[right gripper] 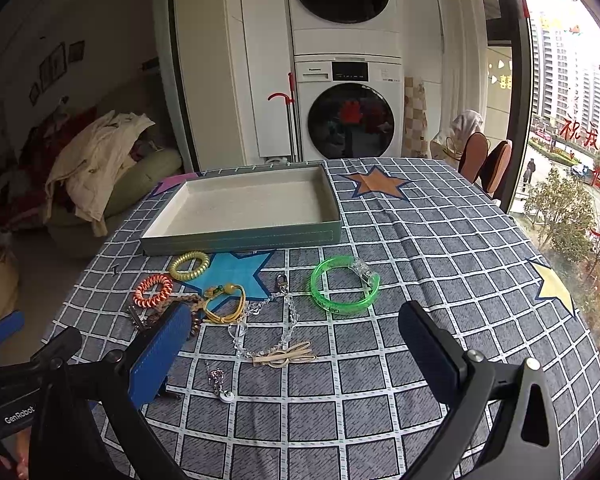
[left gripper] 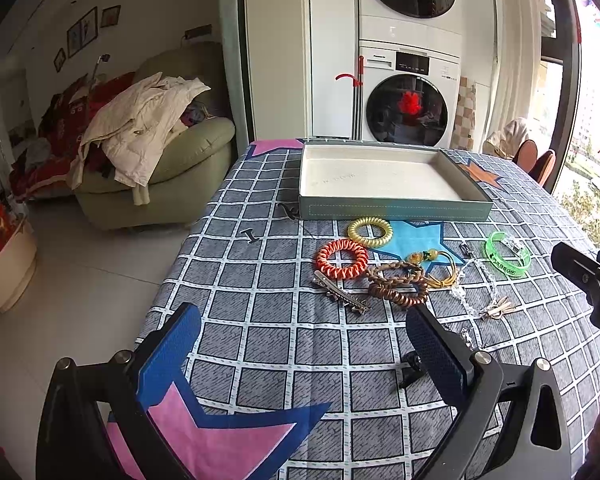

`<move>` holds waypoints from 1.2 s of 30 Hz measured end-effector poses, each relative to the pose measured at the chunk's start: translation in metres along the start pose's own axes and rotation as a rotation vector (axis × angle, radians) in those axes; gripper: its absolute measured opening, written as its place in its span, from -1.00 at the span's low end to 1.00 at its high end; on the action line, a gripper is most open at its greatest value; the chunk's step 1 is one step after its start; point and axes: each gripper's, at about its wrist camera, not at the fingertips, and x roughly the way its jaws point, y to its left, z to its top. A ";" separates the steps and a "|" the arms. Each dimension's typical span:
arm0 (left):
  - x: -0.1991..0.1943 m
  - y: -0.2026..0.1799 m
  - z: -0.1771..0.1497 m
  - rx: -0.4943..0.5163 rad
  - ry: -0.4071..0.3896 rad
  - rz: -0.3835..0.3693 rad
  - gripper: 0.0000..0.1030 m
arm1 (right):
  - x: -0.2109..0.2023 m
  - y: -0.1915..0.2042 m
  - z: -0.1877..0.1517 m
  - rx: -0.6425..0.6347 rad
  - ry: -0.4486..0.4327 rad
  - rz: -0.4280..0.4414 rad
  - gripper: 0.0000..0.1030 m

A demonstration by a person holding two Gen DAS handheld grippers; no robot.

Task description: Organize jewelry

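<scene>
Lying flat just ahead of the right gripper [right gripper: 296, 328] — jaws wide, empty — the green bangle [right gripper: 345, 285] is its nearest piece. Left gripper [left gripper: 302, 330], also wide, faces the orange coil [left gripper: 342, 259]; the tray [right gripper: 236, 242] sits beyond — empty.

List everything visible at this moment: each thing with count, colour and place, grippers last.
tray: 1, grey-green outside, cream inside, nothing in it, far side of the table
spiral hair ties: 2, yellow by the tray's front wall, orange-white just nearer
brown braided hair ties: 2, overlapping, right of the orange one
metal hair clip: 1, silver, front of the orange tie
yellow cord bracelet: 1, on the blue star
green bangle: 1, translucent, rightmost
clear bead chain: 1, ending at a beige clip
tablecloth: 1, grey checked, coloured stars
washer and dryer: 2, white, stacked behind
left gripper: open, empty
right gripper: open, empty
</scene>
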 end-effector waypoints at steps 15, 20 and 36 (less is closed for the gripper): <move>0.000 0.000 0.001 0.000 0.003 0.000 1.00 | 0.000 0.000 0.000 0.001 0.000 0.001 1.00; 0.001 -0.001 0.002 -0.004 0.005 0.002 1.00 | 0.000 0.000 0.000 0.000 0.001 0.001 1.00; 0.009 -0.002 0.002 -0.008 0.027 0.008 1.00 | 0.006 -0.004 -0.001 0.010 0.009 0.001 1.00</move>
